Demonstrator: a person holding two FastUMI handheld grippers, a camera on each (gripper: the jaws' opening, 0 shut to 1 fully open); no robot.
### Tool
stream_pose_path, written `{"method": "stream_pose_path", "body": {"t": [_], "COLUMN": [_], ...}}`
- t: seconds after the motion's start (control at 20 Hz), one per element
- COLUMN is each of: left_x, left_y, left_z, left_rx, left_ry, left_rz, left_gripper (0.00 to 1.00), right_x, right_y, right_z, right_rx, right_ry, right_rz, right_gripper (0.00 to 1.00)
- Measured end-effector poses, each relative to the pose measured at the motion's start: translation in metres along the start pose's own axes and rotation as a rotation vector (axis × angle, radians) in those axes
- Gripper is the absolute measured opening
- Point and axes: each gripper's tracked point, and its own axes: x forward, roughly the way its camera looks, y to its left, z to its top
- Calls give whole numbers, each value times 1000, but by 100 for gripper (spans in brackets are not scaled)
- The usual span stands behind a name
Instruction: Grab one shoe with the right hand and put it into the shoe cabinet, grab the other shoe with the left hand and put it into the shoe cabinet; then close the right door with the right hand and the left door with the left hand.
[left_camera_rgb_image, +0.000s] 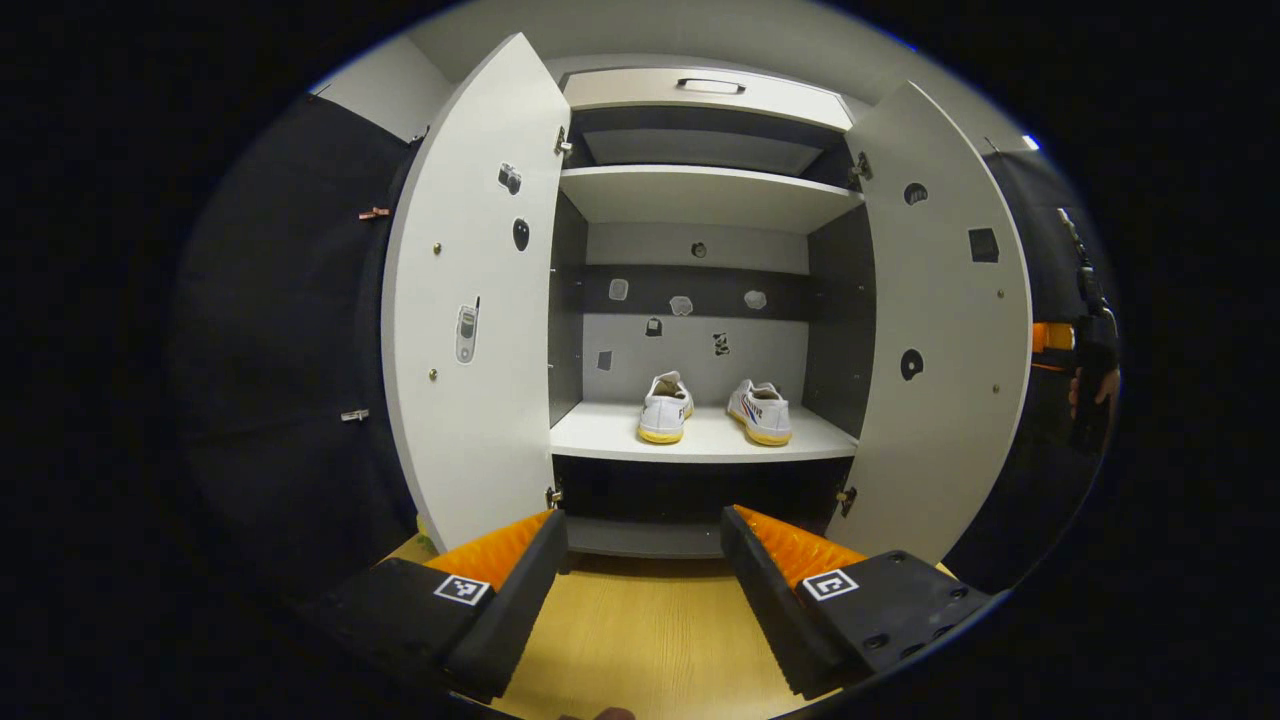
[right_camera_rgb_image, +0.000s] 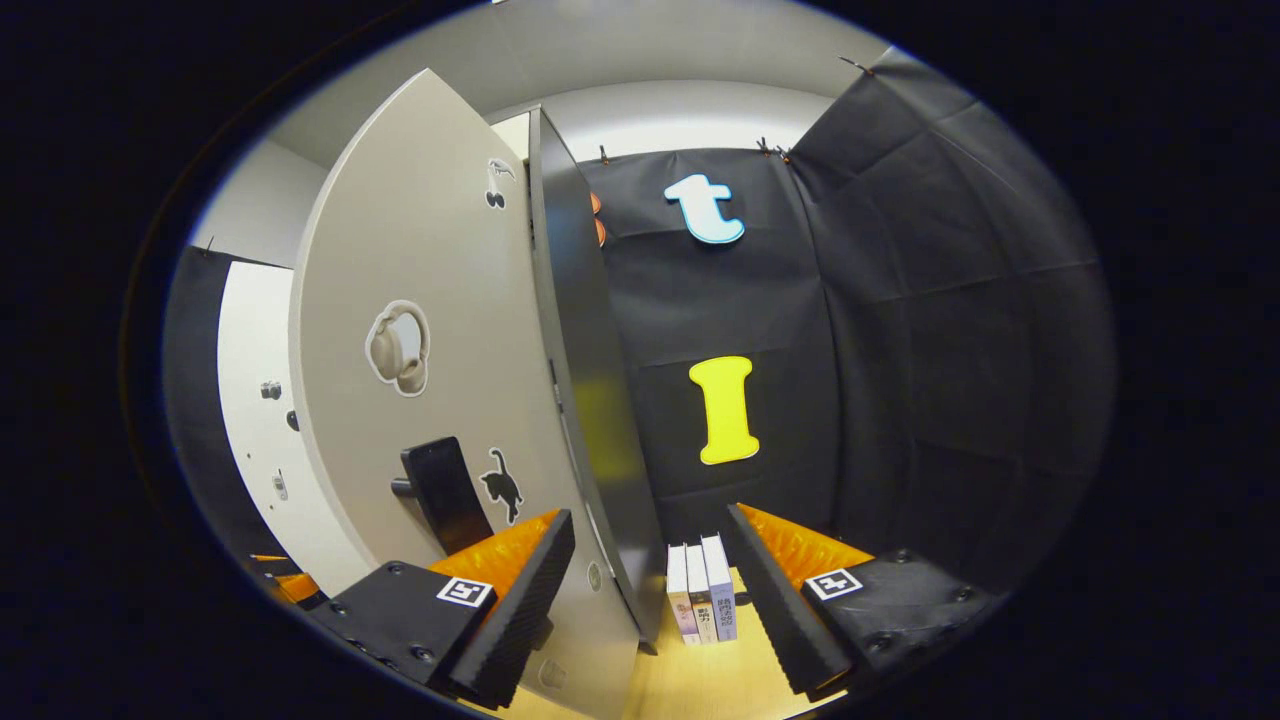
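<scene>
Two white shoes with yellow soles, the left shoe (left_camera_rgb_image: 666, 408) and the right shoe (left_camera_rgb_image: 760, 410), stand side by side on the lower shelf (left_camera_rgb_image: 620, 436) of the shoe cabinet. Both doors stand wide open: the left door (left_camera_rgb_image: 470, 330) and the right door (left_camera_rgb_image: 940, 330). My left gripper (left_camera_rgb_image: 640, 590) is open, low in front of the cabinet, nothing between its fingers. In the right gripper view my right gripper (right_camera_rgb_image: 650, 600) is open beside the right door's outer face (right_camera_rgb_image: 420, 300), with the black door handle (right_camera_rgb_image: 440, 495) just above its left finger (right_camera_rgb_image: 520, 590). A hand holds the right gripper (left_camera_rgb_image: 1090, 330) beyond the right door.
The cabinet has an upper shelf (left_camera_rgb_image: 700, 195) and a drawer with a handle (left_camera_rgb_image: 710, 86) on top. The cabinet's dark side panel (right_camera_rgb_image: 590, 400) runs down between the right gripper's fingers. Three books (right_camera_rgb_image: 700, 595) stand on the wooden floor (left_camera_rgb_image: 640, 640) by that side.
</scene>
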Motion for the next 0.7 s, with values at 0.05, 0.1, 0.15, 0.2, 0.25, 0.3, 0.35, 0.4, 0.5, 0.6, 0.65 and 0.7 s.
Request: {"method": "stream_pose_path", "body": {"t": [0.05, 0.1, 0.15, 0.2, 0.25, 0.3, 0.35, 0.4, 0.5, 0.6, 0.65, 0.7], "left_x": [-1, 0, 0, 1, 2, 3, 2, 3, 3, 2, 2, 3], "left_y": [1, 4, 7, 9, 14, 19, 25, 31, 42, 50, 56, 64], "left_z": [2, 3, 5, 7, 8, 8, 9, 9, 8, 6, 5, 3], "left_rx": [-6, -14, -19, -22, -20, -15, -8, -1, -3, -17, -21, -23], "left_ry": [-3, -7, -9, -12, -13, -14, -14, -15, -11, -6, -7, -6], "left_rz": [-6, -11, -17, -21, -25, -27, -29, -30, -36, -51, -54, -52], "left_gripper": [97, 97, 97, 97, 97, 97, 97, 97, 97, 97, 97, 97], "right_x": [0, 0, -1, -2, -2, -2, -2, -2, 0, 1, 5, 8], "right_y": [4, 9, 14, 19, 26, 33, 41, 50, 69, 88, 98, 108], "right_z": [0, 0, -2, -3, -5, -7, -9, -12, -18, -20, -22, -24], "right_rx": [-2, -6, -12, -17, -21, -22, -19, -11, 4, -3, -17, -30], "right_ry": [2, 2, 2, 3, 4, 8, 12, 14, 19, 12, 8, 5], "right_rz": [-3, -5, -8, -11, -12, -11, -11, -13, -8, -2, 2, 9], "right_gripper": [98, 98, 100, 98, 98, 97, 98, 98, 98, 100, 98, 98]}}
